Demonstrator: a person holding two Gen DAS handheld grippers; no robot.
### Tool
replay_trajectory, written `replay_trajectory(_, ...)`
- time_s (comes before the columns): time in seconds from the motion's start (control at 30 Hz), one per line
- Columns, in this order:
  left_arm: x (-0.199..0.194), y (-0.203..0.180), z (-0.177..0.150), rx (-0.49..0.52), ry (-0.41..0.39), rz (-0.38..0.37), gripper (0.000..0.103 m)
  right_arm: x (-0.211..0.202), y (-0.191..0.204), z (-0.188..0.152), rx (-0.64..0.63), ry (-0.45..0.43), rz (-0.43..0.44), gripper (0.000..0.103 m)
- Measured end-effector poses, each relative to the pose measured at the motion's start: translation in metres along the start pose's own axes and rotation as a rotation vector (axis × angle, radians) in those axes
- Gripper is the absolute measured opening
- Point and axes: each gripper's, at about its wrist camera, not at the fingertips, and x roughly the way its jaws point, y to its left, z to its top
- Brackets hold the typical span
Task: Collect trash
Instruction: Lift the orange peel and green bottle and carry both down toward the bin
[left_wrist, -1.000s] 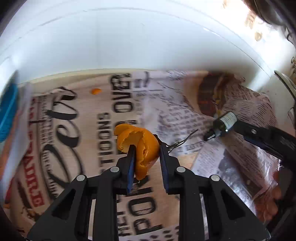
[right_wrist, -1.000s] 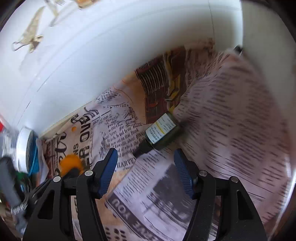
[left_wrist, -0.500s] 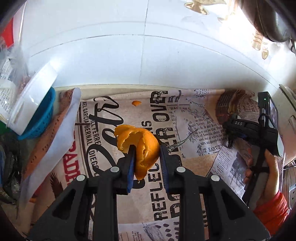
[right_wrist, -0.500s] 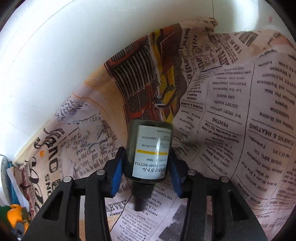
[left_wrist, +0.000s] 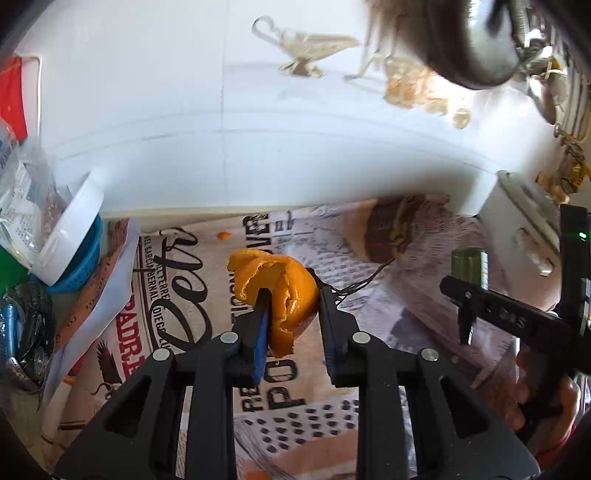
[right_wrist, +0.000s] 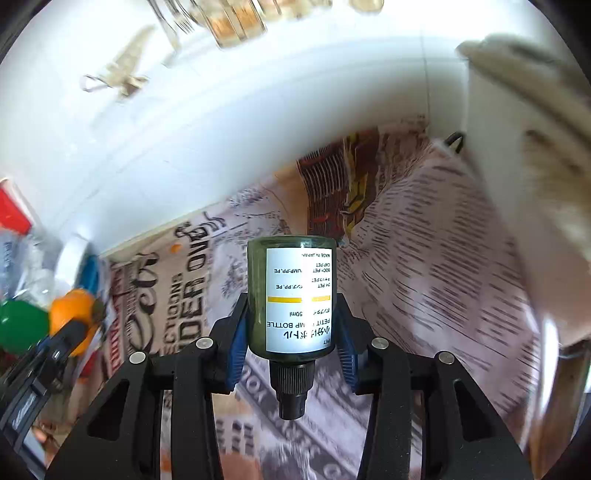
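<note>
A curled orange peel (left_wrist: 273, 273) is pinched in my left gripper (left_wrist: 292, 291), which is shut on it and held above the newsprint-patterned cloth (left_wrist: 177, 295). A small dark green pump bottle (right_wrist: 295, 266) with a white label sits between the blue pads of my right gripper (right_wrist: 291, 306); the jaws are shut on it, cap end toward the camera, and it hangs off the cloth. In the left wrist view the right gripper (left_wrist: 467, 295) and the bottle (left_wrist: 469, 264) show at the right, with a hand below. In the right wrist view the peel (right_wrist: 72, 314) shows at the far left.
A white tiled wall (left_wrist: 258, 155) backs the counter. A blue basket (left_wrist: 83, 262) with a white lid and clutter stands at the left. A tiny orange scrap (left_wrist: 223, 235) lies near the wall. A white appliance (right_wrist: 517, 166) stands at the right; utensils hang above.
The right gripper closed on the bottle that lay on the cloth and lifted it. The left gripper rose and drew back with the peel held.
</note>
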Motion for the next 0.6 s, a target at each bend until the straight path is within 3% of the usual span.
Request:
replay_trajectory(0.27, -0.085, -0.062, -0.024, -0.012, -0.109, 0.013, 0.024, -0.123, -0.01, -0.018, -0.11, -0.144, 0.086, 0.039)
replay_trajectory(0.6, -0.202, -0.099, -0.06, -0.041, -0.23, 0.053, 0.024, -0.23, -0.015, -0.047, -0.216, -0.261, 0.135, 0.039)
